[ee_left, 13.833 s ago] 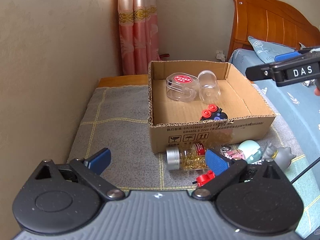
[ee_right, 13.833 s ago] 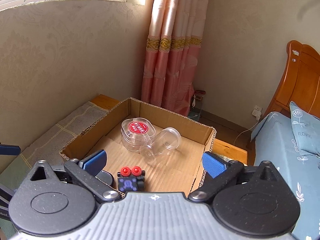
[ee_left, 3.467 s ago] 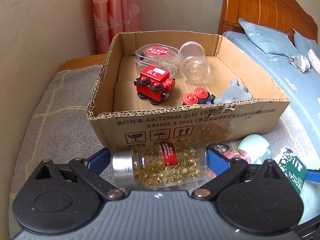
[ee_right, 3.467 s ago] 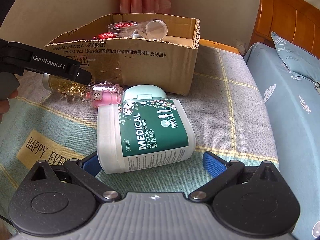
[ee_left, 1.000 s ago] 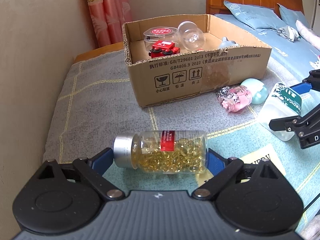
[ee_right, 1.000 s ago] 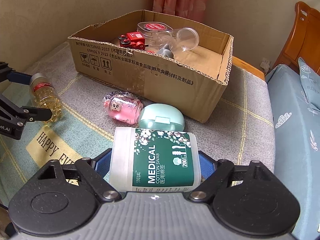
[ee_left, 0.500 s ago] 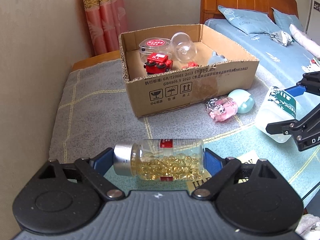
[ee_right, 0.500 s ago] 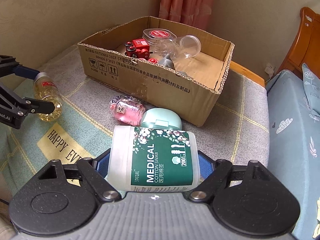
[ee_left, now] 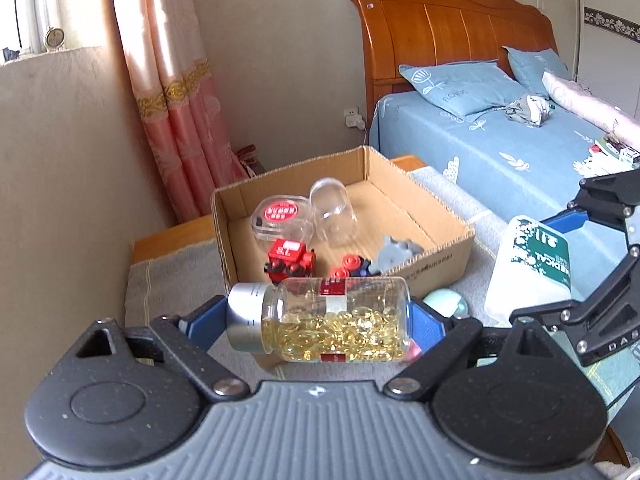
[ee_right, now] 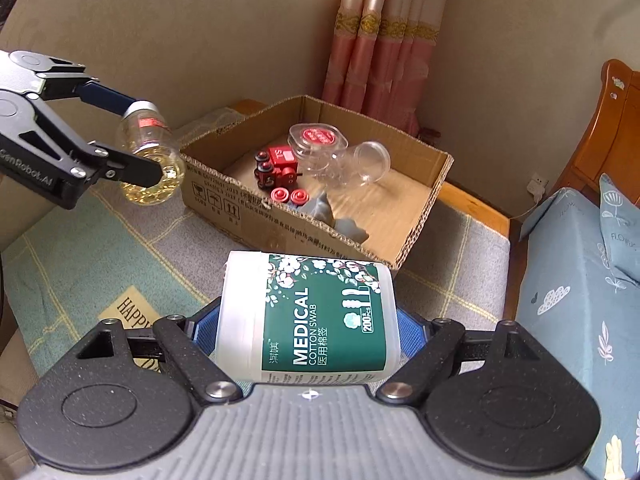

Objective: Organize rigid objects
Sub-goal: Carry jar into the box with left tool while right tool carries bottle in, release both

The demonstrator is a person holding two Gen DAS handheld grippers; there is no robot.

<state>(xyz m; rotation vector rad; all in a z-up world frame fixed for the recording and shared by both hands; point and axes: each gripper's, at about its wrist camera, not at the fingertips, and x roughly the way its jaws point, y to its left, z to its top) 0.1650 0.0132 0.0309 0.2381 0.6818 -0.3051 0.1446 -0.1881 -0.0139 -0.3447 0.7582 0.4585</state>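
My left gripper [ee_left: 316, 322] is shut on a clear bottle of yellow capsules [ee_left: 332, 320] with a silver cap, held sideways in the air in front of the cardboard box [ee_left: 440, 258]. My right gripper [ee_right: 308, 326] is shut on a white cotton swab jar [ee_right: 312, 316] with a green label, held above the mat near the box [ee_right: 420, 232]. The box holds a red toy train [ee_right: 278, 166], a red-lidded clear container [ee_right: 316, 140], a clear jar [ee_right: 360, 164], a toy with red wheels [ee_right: 290, 195] and a grey figure [ee_right: 340, 220].
A mint-green case [ee_left: 444, 302] lies on the mat in front of the box. A grey and teal mat [ee_right: 100, 248] covers the surface. A bed with blue sheets [ee_left: 500, 148] stands to the right. A wall and pink curtain [ee_left: 172, 100] are behind.
Both grippers have risen with their loads and moved closer to the box. The capsule bottle and the swab jar are now higher above the mat.
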